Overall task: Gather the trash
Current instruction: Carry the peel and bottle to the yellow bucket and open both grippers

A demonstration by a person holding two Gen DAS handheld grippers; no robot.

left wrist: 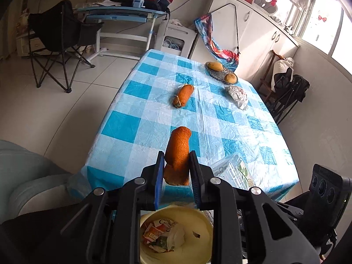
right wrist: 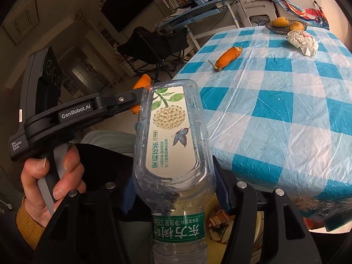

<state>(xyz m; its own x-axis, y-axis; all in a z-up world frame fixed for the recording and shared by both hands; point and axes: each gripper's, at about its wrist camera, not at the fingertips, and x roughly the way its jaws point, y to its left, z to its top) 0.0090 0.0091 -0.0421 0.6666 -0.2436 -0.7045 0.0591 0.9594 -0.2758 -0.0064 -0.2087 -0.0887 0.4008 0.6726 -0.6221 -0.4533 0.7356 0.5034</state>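
Left gripper (left wrist: 177,169) pinches orange mango peel strip (left wrist: 178,154), held over cream plastic bin (left wrist: 198,220) below table edge.

Right gripper (right wrist: 173,189) squeezes empty clear plastic bottle (right wrist: 171,145), cap end toward camera, above same bin.

Risks:
- soft peel may sag, slip sideways, miss bin rim
- both tools crowd one opening; collision likely
- bottle may bounce out
- second orange peel (left wrist: 183,95) and crumpled white paper (left wrist: 237,95) remain on blue-checked tablecloth (left wrist: 242,127)
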